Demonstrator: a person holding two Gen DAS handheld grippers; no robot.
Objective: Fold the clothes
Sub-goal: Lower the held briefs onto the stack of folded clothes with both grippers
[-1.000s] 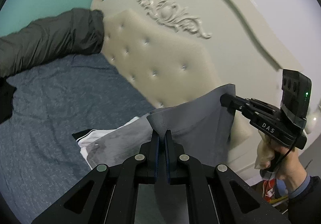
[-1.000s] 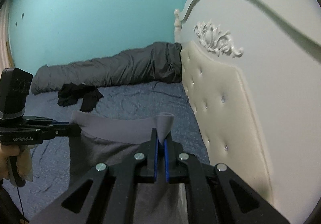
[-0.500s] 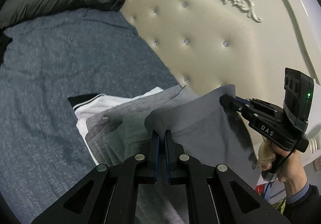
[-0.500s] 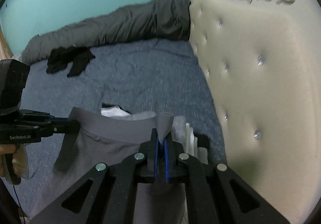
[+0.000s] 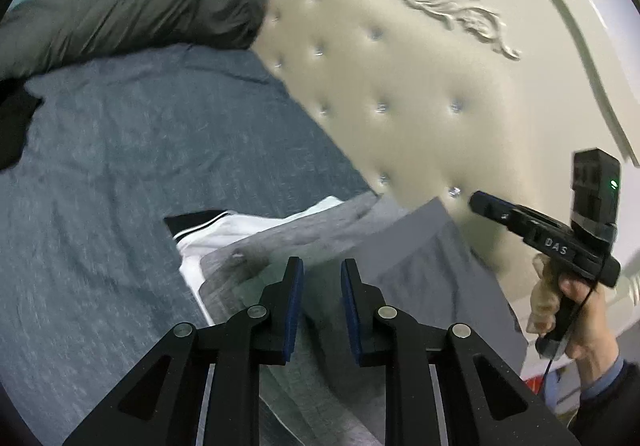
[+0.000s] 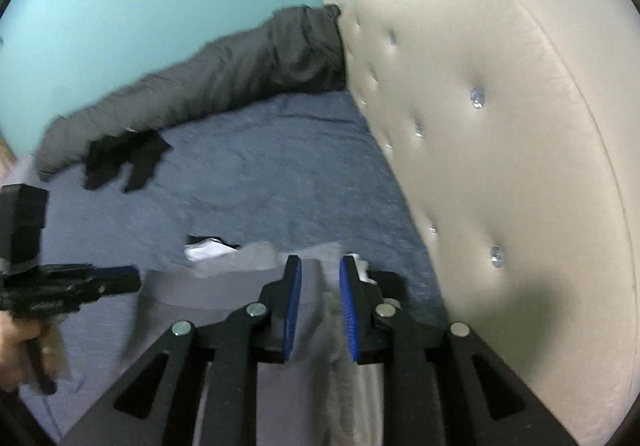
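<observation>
While both jaws are opening | left gripper [image 5: 321, 270]: narrow gap, nothing held | right gripper [image 6: 320, 270]: grey cloth [image 6: 320, 310] loose between pads

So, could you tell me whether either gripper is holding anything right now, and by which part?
Nothing is held. The left gripper and right gripper are both opening, pads clear of the grey garment, which lies released on the clothes pile.

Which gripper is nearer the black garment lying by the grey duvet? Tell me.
Left. The left gripper is on the same side of the bed as the black garment; the right gripper is over by the padded headboard, farther off.
</observation>
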